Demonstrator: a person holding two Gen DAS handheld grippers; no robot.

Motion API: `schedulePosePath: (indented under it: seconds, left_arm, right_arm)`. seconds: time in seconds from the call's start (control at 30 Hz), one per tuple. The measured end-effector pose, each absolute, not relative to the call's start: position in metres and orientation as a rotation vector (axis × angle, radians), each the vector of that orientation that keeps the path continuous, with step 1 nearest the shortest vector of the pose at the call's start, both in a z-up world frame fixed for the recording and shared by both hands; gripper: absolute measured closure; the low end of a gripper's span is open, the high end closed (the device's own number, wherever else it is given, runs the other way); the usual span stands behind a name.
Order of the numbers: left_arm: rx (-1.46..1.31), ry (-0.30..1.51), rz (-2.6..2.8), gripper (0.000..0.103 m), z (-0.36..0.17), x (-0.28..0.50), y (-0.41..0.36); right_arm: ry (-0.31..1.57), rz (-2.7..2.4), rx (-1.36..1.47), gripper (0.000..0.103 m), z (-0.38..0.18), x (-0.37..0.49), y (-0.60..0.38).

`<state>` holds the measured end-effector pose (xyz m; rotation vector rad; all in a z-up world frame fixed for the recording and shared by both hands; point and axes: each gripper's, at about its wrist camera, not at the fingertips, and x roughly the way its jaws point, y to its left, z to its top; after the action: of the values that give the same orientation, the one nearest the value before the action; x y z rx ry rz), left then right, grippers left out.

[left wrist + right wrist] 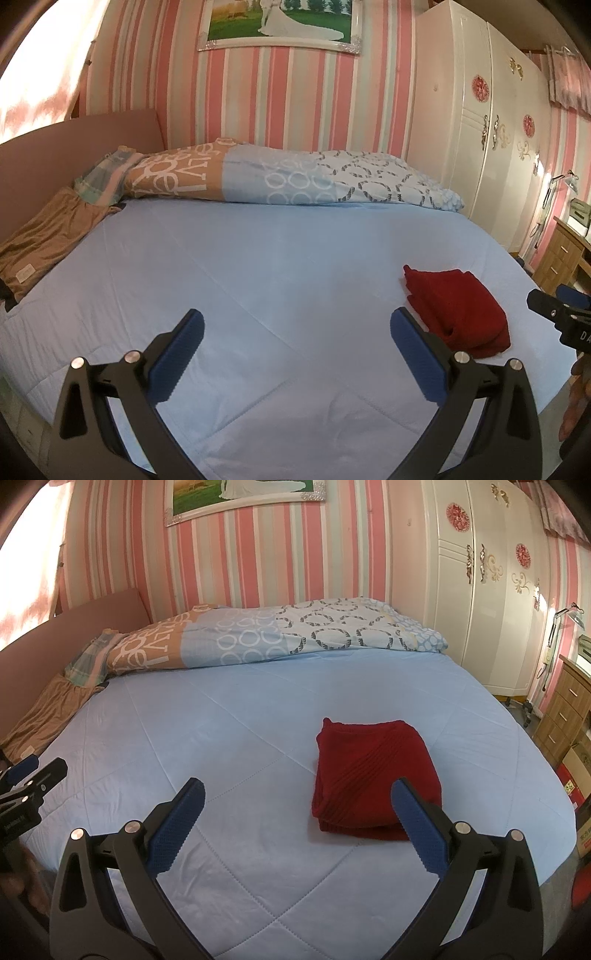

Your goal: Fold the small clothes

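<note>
A dark red knitted garment (373,775) lies folded into a compact rectangle on the light blue bedsheet (240,720). It also shows in the left wrist view (456,308), to the right. My right gripper (297,794) is open and empty, held above the sheet just short of the garment, whose near right corner sits behind the right fingertip. My left gripper (295,325) is open and empty over bare sheet (258,258), left of the garment. Each gripper shows at the edge of the other's view.
A patterned duvet (277,635) lies rolled along the head of the bed. A brown cloth (44,236) lies at the far left edge. A white wardrobe (487,590) and a wooden drawer unit (565,712) stand to the right, with boxes (580,786) on the floor.
</note>
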<state>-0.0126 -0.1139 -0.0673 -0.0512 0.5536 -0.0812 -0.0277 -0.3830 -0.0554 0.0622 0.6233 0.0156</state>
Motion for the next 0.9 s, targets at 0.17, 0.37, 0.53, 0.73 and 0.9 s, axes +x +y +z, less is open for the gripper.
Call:
schedulePosePath:
  seconds: [0.17,0.37,0.53,0.73,0.9]
  left_arm:
    - [-0.048,0.549,-0.08,0.002,-0.067,-0.012,-0.113]
    - [-0.037,0.543,-0.083,0.002,-0.066,-0.011,-0.117]
    - [-0.017,0.52,-0.082,0.002,-0.064,-0.016,-0.125]
    - [-0.007,0.514,-0.077,0.002,-0.065,-0.017,-0.128]
    - [-0.003,0.504,-0.066,0.002,-0.066,-0.02,-0.13]
  right_arm:
    - [0.624,0.019,0.06,0.003,-0.056,-0.027,-0.382]
    - [0.624,0.022,0.06,0.003,-0.056,-0.026,-0.381]
    - [0.625,0.022,0.06,0.003,-0.057,-0.028,-0.382]
    - [0.626,0.021,0.059,0.003,-0.057,-0.028,-0.381]
    - [0.624,0.022,0.056,0.003,-0.057,-0.029,-0.382]
